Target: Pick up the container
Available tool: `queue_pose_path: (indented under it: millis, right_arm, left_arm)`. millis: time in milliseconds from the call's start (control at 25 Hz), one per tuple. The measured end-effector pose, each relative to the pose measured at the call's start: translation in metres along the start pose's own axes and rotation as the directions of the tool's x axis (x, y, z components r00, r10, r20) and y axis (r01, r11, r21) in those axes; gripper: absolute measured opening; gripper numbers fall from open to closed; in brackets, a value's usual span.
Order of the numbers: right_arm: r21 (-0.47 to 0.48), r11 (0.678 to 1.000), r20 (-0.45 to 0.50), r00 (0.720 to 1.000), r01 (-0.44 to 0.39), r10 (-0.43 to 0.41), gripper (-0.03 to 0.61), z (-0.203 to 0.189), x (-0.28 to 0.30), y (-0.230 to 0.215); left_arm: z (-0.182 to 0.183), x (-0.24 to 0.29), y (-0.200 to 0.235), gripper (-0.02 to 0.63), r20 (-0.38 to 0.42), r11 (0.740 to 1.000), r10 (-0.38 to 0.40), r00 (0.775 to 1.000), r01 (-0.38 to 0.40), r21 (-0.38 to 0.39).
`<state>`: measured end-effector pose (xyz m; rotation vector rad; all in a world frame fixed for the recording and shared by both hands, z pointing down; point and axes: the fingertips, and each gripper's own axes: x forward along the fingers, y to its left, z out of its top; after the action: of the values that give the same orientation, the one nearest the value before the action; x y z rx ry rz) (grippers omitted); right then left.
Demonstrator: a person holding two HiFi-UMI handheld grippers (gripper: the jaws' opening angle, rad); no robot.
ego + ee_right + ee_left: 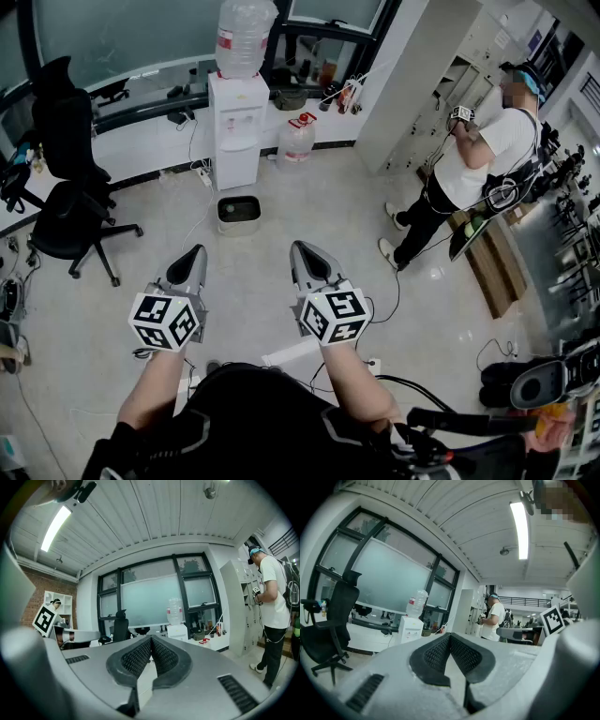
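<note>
The container (238,213) is a small pale square bin with a dark inside. It stands on the floor in front of the water dispenser (236,131). My left gripper (194,255) and right gripper (302,251) are held side by side at waist height, well short of the bin and pointing toward it. Both are shut with nothing between the jaws. In the left gripper view the left gripper (450,637) has its black pads touching at the tips, and the right gripper (151,640) looks the same in its own view. Neither gripper view shows the bin.
A water jug (297,141) stands on the floor right of the dispenser. A black office chair (66,202) is at the left. A person (473,164) stands at the right by lockers, next to a wooden pallet (497,258). Cables trail across the floor.
</note>
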<state>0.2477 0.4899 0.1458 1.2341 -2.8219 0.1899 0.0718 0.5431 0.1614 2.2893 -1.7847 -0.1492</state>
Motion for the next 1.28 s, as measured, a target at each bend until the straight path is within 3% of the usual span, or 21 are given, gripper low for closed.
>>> queue_pose_path:
  millis: [680,1280]
  right_arm:
    - [-0.027,1.000,0.002,1.000,0.003,-0.003,0.008,0.000,0.008,0.006]
    - [-0.024,0.999,-0.026,0.999,0.046,-0.047,0.008,-0.012,0.051,0.069]
  left_arm:
    - [-0.007,0.001,0.005,0.008,-0.003,1.000,-0.009,1.000,0.009,-0.007]
    - [-0.009,-0.015,0.081,0.008,-0.024,0.993,-0.103,0.994,0.101,-0.054]
